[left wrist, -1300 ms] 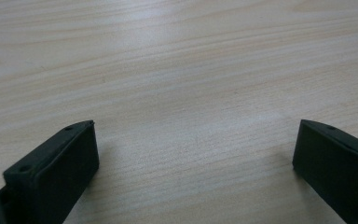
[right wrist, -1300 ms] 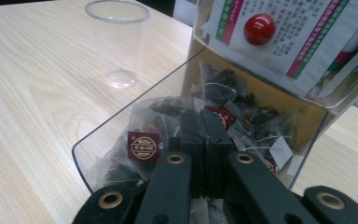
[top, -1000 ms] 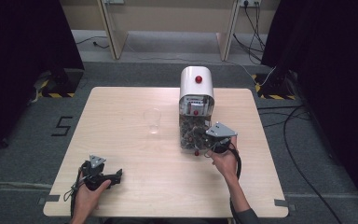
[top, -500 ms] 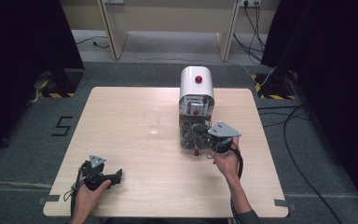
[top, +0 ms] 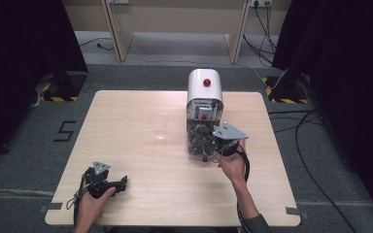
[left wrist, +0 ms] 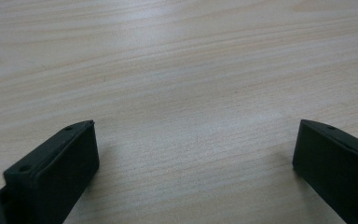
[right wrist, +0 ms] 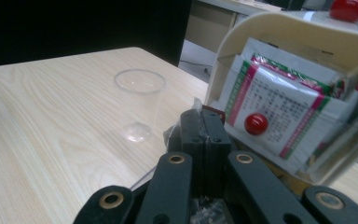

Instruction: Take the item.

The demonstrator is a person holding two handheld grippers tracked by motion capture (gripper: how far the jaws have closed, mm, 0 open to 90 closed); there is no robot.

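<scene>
Pale wooden table [top: 141, 160]: left gripper [top: 108, 183] rests near-left, jaws spread wide over bare wood. Right gripper [top: 212, 145], jaws clenched on a clear packet [right wrist: 179, 133], meets the white dispenser [top: 204, 87] front; clear plastic cup [top: 159, 124] stands just left.

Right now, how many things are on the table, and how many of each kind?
Clear plastic cup: 1
White dispenser box with red knobs: 1
Hand-held grippers: 2, the left gripper and the right gripper
Total: 4
</scene>
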